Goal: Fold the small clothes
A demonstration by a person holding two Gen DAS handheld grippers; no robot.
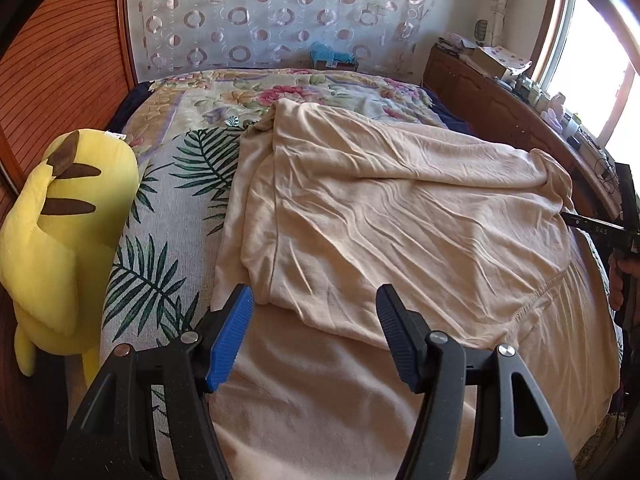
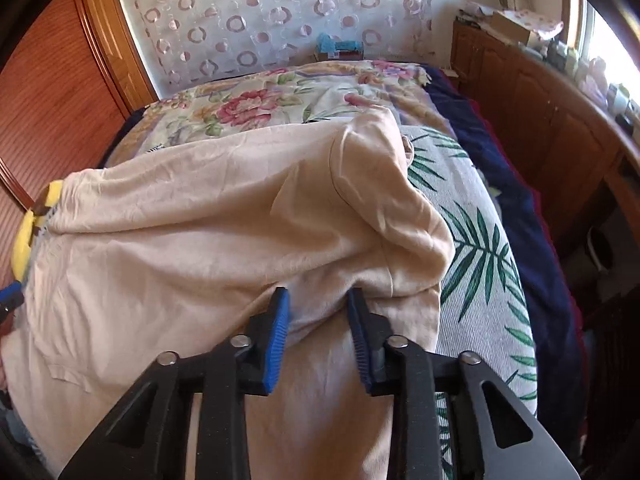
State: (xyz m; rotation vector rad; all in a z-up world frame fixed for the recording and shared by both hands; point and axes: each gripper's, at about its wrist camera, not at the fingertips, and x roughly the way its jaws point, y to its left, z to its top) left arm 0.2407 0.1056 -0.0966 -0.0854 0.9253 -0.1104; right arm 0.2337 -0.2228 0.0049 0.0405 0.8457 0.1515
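A wrinkled beige garment (image 1: 400,208) lies spread over the bed, its far left part folded over on itself. My left gripper (image 1: 316,296) hovers open just above the near folded edge, with nothing between its blue pads. In the right wrist view the same garment (image 2: 200,220) bunches up into a ridge between the pads of my right gripper (image 2: 318,300), which pinch its near right edge. From the left wrist view, the right gripper (image 1: 568,214) meets the garment's raised right corner at the frame's edge, and a hand (image 1: 618,280) holds it.
A yellow plush toy (image 1: 60,220) lies at the bed's left side. A palm-leaf cover (image 1: 168,208) and a floral blanket (image 1: 280,92) lie under the garment. A wooden wardrobe (image 1: 60,60) stands on the left. On the right, below the window, runs a cluttered wooden cabinet (image 1: 500,104).
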